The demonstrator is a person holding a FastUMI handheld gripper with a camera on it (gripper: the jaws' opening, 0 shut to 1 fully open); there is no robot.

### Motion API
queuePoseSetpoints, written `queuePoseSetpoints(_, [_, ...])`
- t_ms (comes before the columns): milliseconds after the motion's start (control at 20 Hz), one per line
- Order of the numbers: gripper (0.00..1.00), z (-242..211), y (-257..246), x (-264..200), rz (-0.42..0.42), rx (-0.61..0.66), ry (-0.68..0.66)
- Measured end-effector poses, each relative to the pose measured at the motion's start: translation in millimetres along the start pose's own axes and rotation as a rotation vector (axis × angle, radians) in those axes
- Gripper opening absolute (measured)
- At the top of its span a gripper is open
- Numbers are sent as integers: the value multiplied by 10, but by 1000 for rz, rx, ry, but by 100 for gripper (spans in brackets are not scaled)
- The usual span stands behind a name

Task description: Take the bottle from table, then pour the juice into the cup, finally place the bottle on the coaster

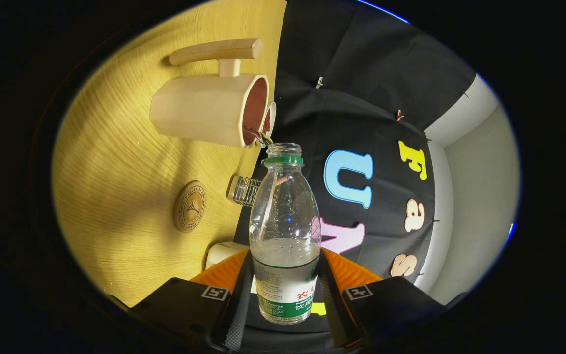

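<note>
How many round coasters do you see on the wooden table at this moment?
1. The coaster lies flat on the table, below the cup and beside a small ribbed glass, off to the side of the bottle clamped between the gripper fingers. More may be hidden.

the bottle (284,231) is clear glossy plastic with a smooth printed label, the cup (209,110) and coaster (190,206) are matt wood, and the table (116,196) shows a smooth wood-grain finish.

The claw (285,295) is rolled sideways, both fingers (236,314) pressing the bottle (285,231) between them.
</note>
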State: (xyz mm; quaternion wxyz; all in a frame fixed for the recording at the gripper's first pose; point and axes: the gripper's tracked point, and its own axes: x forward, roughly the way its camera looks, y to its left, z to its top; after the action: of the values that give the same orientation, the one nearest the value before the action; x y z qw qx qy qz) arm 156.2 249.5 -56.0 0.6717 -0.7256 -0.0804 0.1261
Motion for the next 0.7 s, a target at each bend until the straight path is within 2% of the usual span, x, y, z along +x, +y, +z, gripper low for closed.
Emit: queuePoseSetpoints(700, [70, 24, -51, 47, -11, -52, -13])
